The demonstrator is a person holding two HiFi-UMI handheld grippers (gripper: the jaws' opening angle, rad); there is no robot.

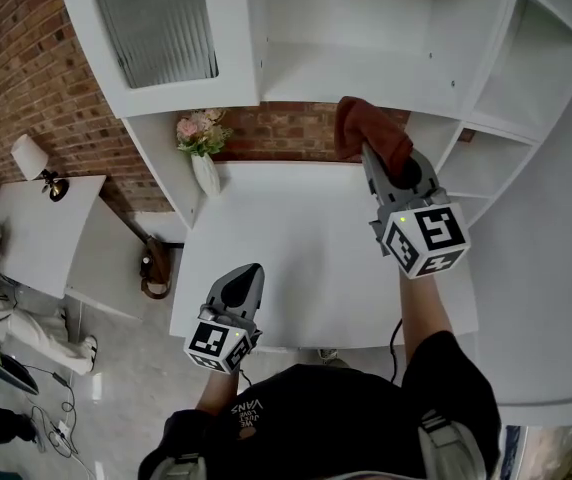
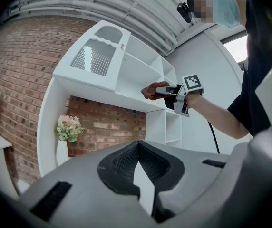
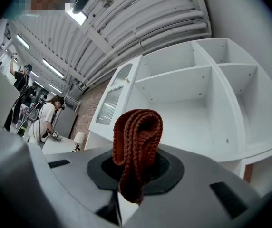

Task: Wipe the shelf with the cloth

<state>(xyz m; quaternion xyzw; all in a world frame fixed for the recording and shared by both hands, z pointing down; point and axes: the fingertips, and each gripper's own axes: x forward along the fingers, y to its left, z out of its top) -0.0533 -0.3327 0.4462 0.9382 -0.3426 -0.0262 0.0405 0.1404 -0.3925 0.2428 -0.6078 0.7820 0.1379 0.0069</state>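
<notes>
My right tongs (image 1: 376, 163) are clenched on the folded rust-brown knitted cloth (image 3: 137, 139), raised at the front lip of the white shelf board (image 1: 346, 86). My left tongs (image 1: 249, 271) hang closed and empty over the white bench (image 1: 276, 248). I judge the wiping is just starting: next, the cloth needs pressing flat on the board and sweeping sideways.

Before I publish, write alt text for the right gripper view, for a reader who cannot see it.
The right gripper clamps a folded rust-red knitted cloth that stands up between its jaws, pointed at a white shelf unit with open compartments. Far left, people stand in the background.
</notes>
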